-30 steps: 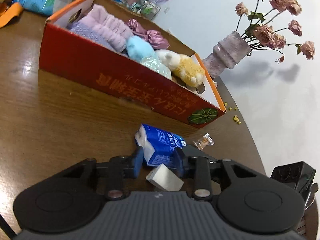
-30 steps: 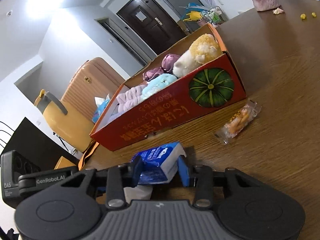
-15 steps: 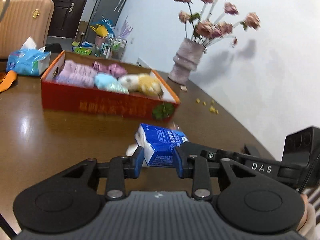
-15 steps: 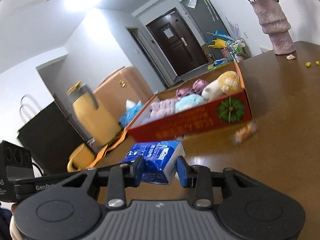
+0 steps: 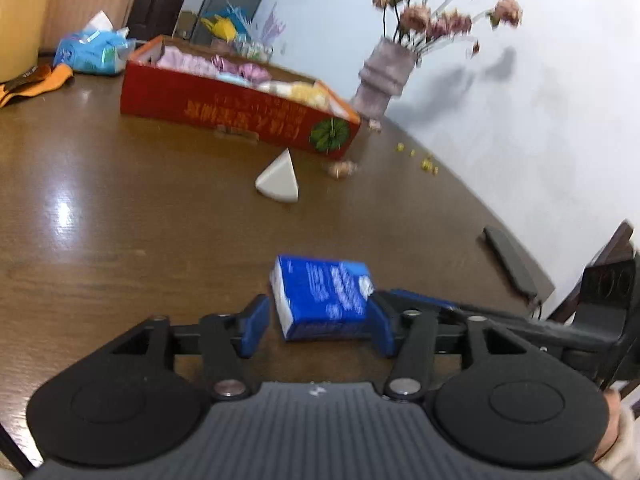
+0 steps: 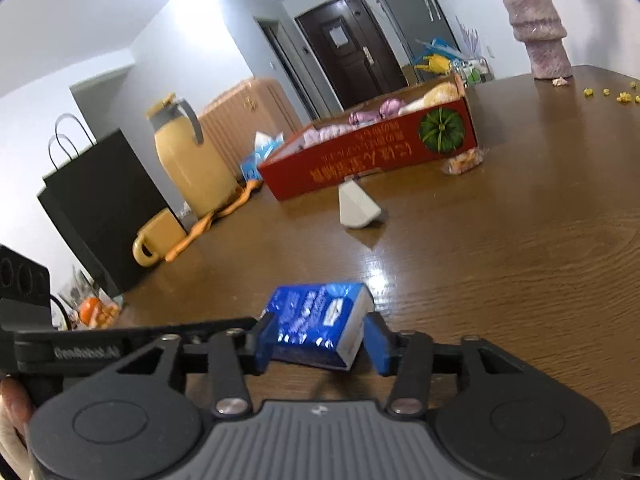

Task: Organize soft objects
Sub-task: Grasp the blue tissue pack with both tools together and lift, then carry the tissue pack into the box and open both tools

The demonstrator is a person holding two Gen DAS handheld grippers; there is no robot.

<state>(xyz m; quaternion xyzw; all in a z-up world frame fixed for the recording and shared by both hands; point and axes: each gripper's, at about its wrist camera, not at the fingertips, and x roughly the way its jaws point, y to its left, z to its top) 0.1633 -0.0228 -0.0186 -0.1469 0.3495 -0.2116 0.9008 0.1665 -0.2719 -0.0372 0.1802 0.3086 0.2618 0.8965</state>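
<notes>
Both tools have drawn back from the red box (image 5: 236,108), carrying the blue tissue pack (image 5: 324,300) along. Left tool (image 5: 316,326) and right tool (image 6: 320,338) are opening, pack loose between their pads, low over the bench (image 5: 120,220). Beyond lie a white wedge (image 5: 279,180), then the box of soft items.

Both wrist cameras are looking forward and slightly down along their fingers, low over the table (image 5: 120,216). Both are facing the far box (image 5: 224,108) (image 6: 360,156), sharing the pack (image 5: 324,296) (image 6: 316,324) up close.
</notes>
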